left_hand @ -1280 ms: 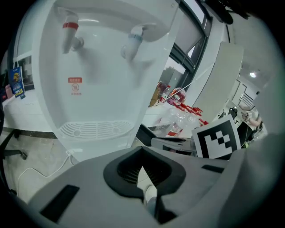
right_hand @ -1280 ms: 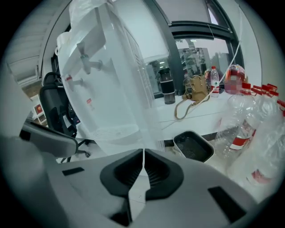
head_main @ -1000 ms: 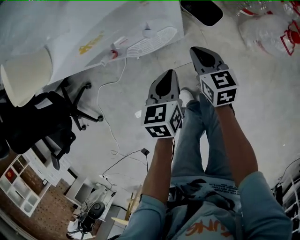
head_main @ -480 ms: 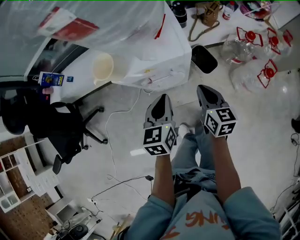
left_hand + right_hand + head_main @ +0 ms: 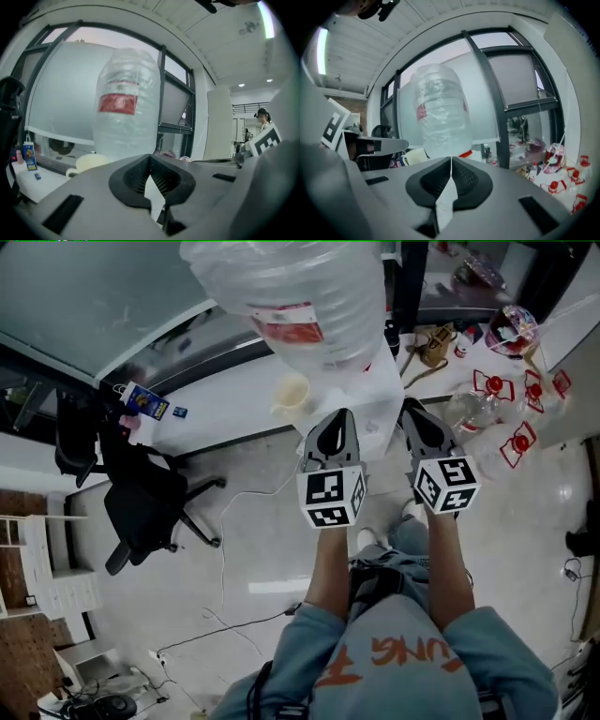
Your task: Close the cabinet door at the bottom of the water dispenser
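Cabinet door at btm of white water dispenser (image 5: pixel 380 409): not visible in any view. Only dispenser's upper body shows, btw the two grippers, w/ big clear plastic water bottle (image 5: pixel 300 296) on top. L gripper (image 5: pixel 337 420) & R gripper (image 5: pixel 415 413) both clenched, nothing in them, side by side facing the bottle. Cream cup (image 5: pixel 292 395) just left of dispenser; black office chair (image 5: pixel 141 502) further left.

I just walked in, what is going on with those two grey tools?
A person stands holding a two-jaw gripper in each hand, the left gripper and right gripper side by side before the water dispenser with its big water bottle on top. Both are shut and hold nothing. The dispenser's bottom cabinet door is out of sight.
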